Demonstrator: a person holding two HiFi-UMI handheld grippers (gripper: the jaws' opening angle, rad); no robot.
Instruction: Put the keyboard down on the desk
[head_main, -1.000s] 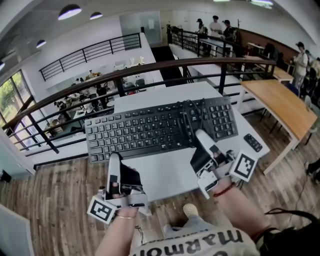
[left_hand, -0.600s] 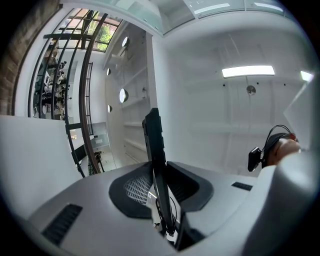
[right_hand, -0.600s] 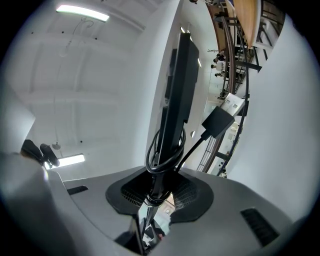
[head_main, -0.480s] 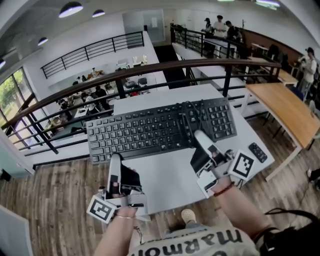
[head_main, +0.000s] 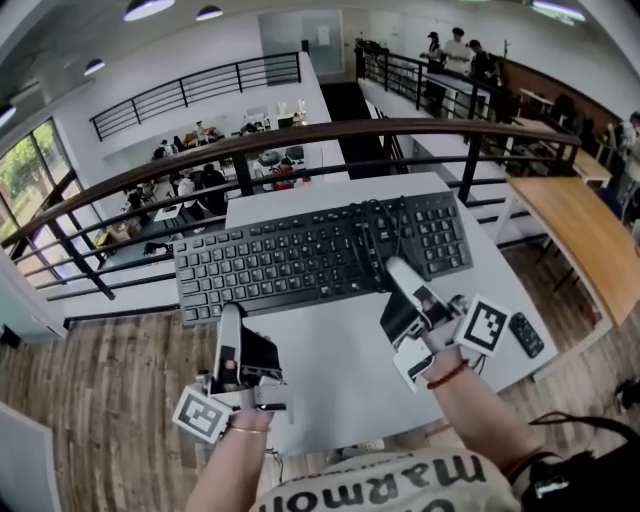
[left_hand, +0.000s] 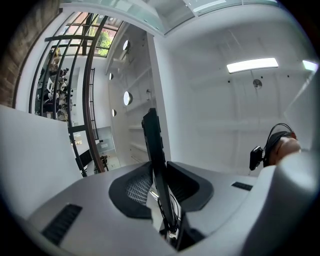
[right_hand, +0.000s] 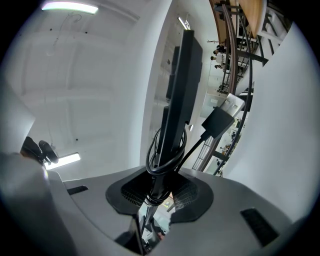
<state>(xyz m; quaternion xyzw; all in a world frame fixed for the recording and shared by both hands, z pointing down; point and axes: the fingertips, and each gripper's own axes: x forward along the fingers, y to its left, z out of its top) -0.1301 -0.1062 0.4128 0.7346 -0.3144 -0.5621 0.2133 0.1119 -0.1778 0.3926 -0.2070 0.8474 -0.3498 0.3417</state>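
Note:
A black keyboard (head_main: 320, 255) is held by its near edge over the white desk (head_main: 330, 350), keys facing up. My left gripper (head_main: 229, 318) is shut on the keyboard's near-left edge. In the left gripper view the keyboard (left_hand: 152, 145) stands edge-on between the jaws of the left gripper (left_hand: 162, 210). My right gripper (head_main: 398, 272) is shut on the near edge right of the middle, where the coiled cable (head_main: 385, 235) lies. The right gripper view shows the keyboard (right_hand: 180, 85) edge-on in the right gripper (right_hand: 155, 192), with the cable (right_hand: 165, 155) looped round it and its USB plug (right_hand: 222, 117) hanging free.
A small black remote (head_main: 527, 334) lies on the desk at the right. A dark railing (head_main: 300, 135) runs just beyond the desk's far edge, with a lower floor behind it. A wooden table (head_main: 590, 240) stands to the right. People stand far back.
The keyboard and both grippers keep their places in view and their grips. The desk and the remote have slid down and to the right beneath them.

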